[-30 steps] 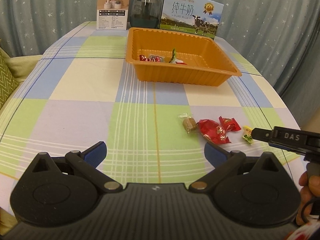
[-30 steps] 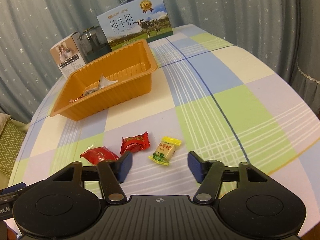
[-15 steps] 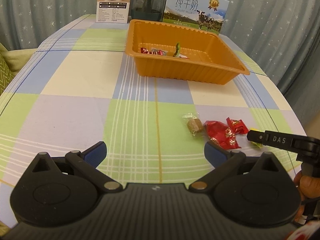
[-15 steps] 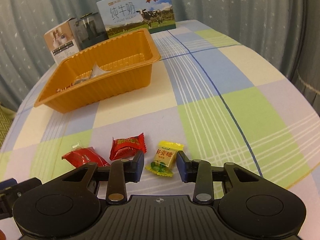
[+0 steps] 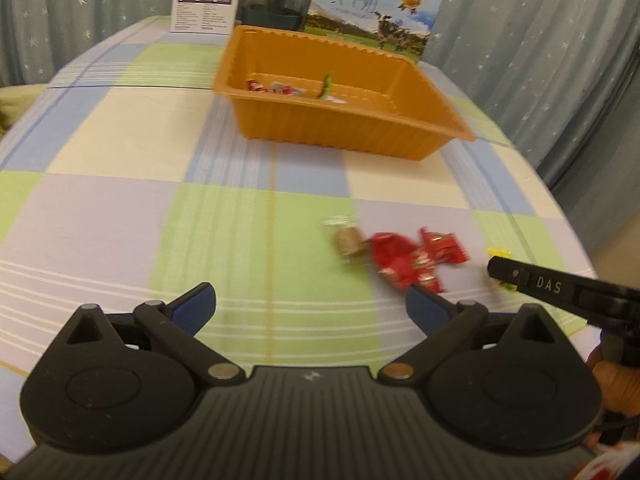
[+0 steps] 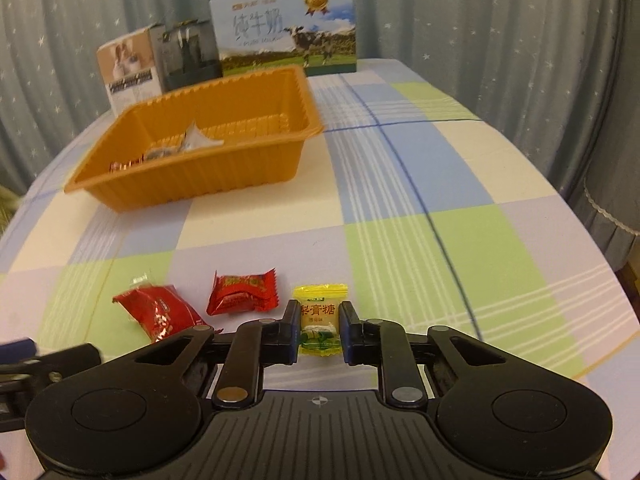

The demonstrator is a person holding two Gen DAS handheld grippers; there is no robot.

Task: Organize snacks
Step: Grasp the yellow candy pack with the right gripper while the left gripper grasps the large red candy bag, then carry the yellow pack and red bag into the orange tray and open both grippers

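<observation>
Down on the tabletop (image 6: 400,208), right claw (image 6: 320,330) pinching yellow candy (image 6: 320,320), pads against both its sides after closing in on it just now. Beside it to the left in the right wrist view, two red candies: nearer one (image 6: 242,294) just apart from the yellow, farther one (image 6: 160,312) partly behind the claw body. Left claw (image 5: 310,306) spread wide, holding nothing, hanging over bare checked cloth with the red candies just past its right finger (image 5: 426,308). Left of the reds in that blurred view, a small brown sweet (image 5: 348,240), probably in clear wrap. Farther back, orange tray (image 6: 192,184) with a few wrapped snacks inside. Behind the tray, milk box (image 6: 288,36), dark jar (image 6: 188,54) and small white box (image 6: 128,68) along the tabletop's far edge, before a starred curtain (image 6: 480,20).
</observation>
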